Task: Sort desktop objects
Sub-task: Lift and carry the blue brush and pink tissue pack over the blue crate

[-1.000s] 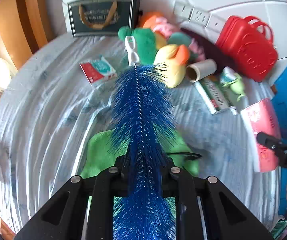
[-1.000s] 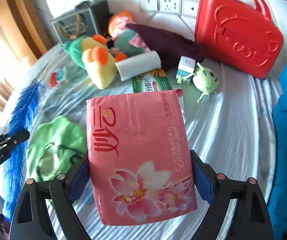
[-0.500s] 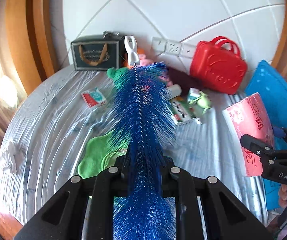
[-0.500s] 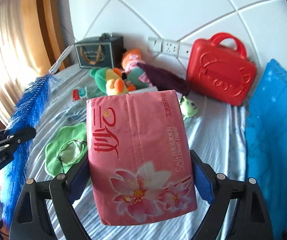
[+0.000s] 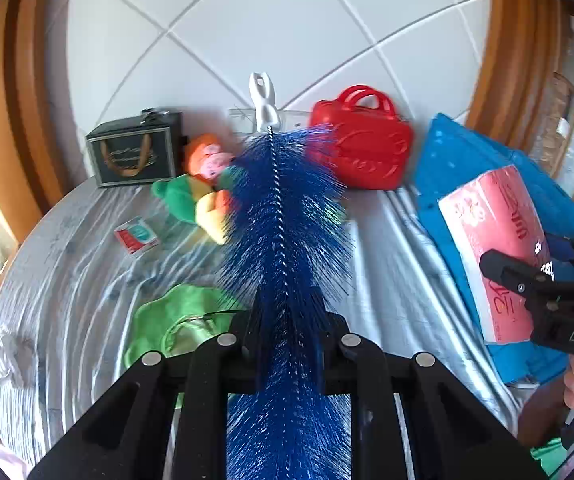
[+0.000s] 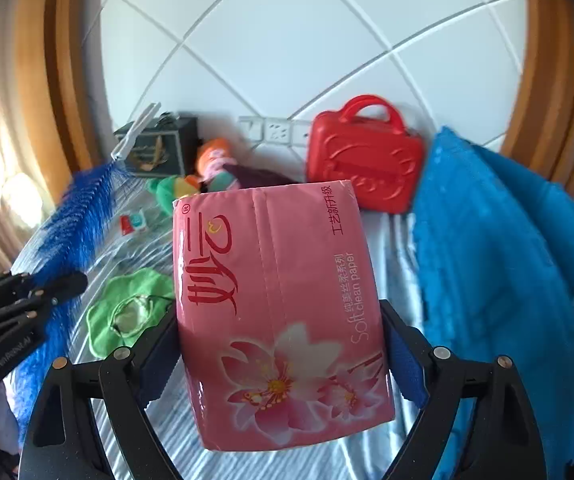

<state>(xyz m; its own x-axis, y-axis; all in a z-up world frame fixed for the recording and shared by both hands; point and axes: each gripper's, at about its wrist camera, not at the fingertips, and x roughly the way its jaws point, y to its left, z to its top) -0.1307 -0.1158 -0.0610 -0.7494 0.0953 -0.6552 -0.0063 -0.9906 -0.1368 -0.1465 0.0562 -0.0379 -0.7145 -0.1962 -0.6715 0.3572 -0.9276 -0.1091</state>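
The left gripper (image 5: 287, 320) pinches a long blue brush (image 5: 287, 216) of stiff, spiky bristles on a twisted wire stem, ending in a white plastic handle (image 5: 262, 100). The right gripper (image 6: 283, 348) clamps a glossy pink pack of tissues (image 6: 275, 300), soft and rectangular, held above the wrinkled pale cloth (image 5: 387, 280). Against the wall stand a hard red plastic case (image 6: 363, 168) and a dark box (image 5: 135, 156), both shut, so their contents cannot be seen. A fuzzy blue blanket (image 6: 507, 260) lies to the right.
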